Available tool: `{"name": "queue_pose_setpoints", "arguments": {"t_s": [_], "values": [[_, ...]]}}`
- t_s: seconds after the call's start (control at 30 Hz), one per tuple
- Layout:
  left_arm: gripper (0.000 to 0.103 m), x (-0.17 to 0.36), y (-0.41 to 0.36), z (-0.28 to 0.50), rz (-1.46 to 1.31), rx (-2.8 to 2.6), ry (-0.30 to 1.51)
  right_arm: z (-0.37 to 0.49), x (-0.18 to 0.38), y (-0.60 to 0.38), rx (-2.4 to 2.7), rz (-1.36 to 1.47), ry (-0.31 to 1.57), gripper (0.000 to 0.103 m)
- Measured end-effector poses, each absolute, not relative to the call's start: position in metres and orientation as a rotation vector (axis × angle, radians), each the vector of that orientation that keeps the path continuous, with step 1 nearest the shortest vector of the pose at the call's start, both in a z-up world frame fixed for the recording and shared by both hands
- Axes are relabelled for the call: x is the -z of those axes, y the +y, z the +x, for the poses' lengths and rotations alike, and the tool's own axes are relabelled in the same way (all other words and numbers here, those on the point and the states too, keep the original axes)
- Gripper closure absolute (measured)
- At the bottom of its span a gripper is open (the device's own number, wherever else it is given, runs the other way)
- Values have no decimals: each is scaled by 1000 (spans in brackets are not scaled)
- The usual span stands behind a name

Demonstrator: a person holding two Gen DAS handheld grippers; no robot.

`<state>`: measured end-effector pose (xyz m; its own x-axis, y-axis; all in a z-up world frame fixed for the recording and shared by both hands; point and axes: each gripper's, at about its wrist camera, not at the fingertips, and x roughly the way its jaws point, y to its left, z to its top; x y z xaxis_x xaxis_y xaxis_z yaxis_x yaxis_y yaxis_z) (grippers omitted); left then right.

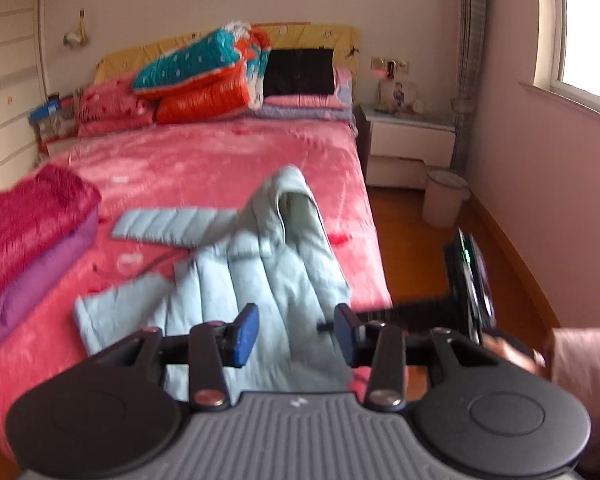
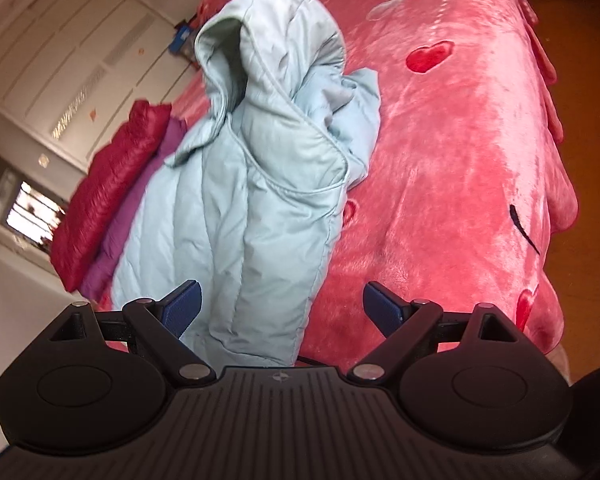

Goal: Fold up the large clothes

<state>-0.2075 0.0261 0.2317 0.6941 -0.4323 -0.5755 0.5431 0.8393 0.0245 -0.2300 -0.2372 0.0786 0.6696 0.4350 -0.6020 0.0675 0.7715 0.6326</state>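
The pale blue jacket (image 2: 256,184) is spread lengthwise on the pink bed (image 2: 460,160), hood farthest. Its hem is nearest the right gripper (image 2: 282,310); both it and the left gripper (image 1: 296,330) are held open, empty.

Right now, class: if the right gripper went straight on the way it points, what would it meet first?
Most likely the light blue puffer jacket, which lies on the pink bedspread just ahead of the open right gripper; depth is uncertain.
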Motion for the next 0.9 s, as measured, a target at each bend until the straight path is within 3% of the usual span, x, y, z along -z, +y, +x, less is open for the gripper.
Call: {"name": "queue_pose_setpoints", "arguments": {"t_s": [0.3, 0.73, 0.83, 0.9], "values": [[62, -195, -73, -87, 407, 510, 556, -213, -71, -210, -302, 518, 886, 0], [65, -142, -140, 1, 636, 433, 548, -183, -60, -219, -333, 555, 914, 0], [72, -139, -151, 13, 632, 430, 540, -174, -52, -222, -334, 578, 941, 0], [87, -138, -158, 22, 622, 420, 546, -170, -47, -224, -336, 592, 956, 0]]}}
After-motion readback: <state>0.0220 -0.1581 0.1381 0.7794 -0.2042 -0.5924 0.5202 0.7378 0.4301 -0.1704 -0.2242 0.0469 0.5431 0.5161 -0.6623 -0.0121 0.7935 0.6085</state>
